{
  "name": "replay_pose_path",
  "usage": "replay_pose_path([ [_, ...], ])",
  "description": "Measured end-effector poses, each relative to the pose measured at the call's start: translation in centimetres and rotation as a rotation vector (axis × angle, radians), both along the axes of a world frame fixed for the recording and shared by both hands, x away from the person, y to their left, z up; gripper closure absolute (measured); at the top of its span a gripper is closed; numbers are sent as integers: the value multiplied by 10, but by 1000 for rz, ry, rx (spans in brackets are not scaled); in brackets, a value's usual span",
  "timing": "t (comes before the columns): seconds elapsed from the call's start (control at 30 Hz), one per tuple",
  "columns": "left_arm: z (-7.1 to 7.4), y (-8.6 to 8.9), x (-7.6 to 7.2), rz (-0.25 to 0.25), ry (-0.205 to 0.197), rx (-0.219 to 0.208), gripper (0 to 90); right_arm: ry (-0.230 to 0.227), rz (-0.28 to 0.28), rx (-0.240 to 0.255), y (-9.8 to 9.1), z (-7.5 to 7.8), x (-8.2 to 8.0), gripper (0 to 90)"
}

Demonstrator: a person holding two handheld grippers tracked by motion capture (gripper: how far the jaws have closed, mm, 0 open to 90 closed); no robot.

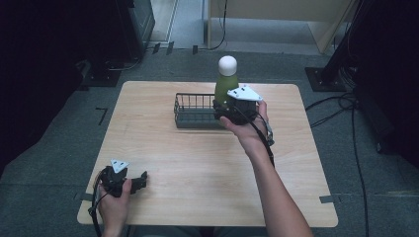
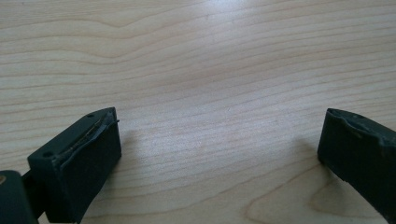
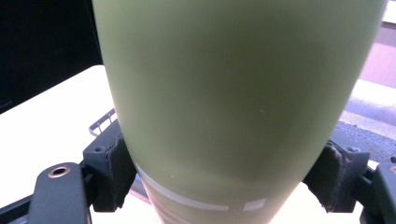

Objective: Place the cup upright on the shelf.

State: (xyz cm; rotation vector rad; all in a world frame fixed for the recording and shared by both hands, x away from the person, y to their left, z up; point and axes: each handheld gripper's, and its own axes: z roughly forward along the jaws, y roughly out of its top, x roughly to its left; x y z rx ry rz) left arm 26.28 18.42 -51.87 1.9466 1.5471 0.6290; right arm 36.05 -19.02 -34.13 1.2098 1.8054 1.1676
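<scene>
A green bottle with a white rounded cap stands upright above the right end of a dark wire basket. My right gripper is shut on the bottle's lower body. In the right gripper view the green bottle sits between the two black pads, pressed on both sides, with a corner of the wire basket showing behind it. Down at the table's front left, my left gripper rests low over the wood. Its jaws stand wide apart over bare tabletop, open with nothing between them.
The light wooden table stands on grey carpet. Cables run on the floor to the right, and dark equipment stands at the back left. A black stand base sits beyond the table's far right corner.
</scene>
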Motion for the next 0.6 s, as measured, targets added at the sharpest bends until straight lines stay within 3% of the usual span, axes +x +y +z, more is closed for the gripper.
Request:
replay_pose_path([
  [0.6, 0, 0, 0, 0, 0, 1, 0, -13, -69, 14, -2, 7, 40, 208],
])
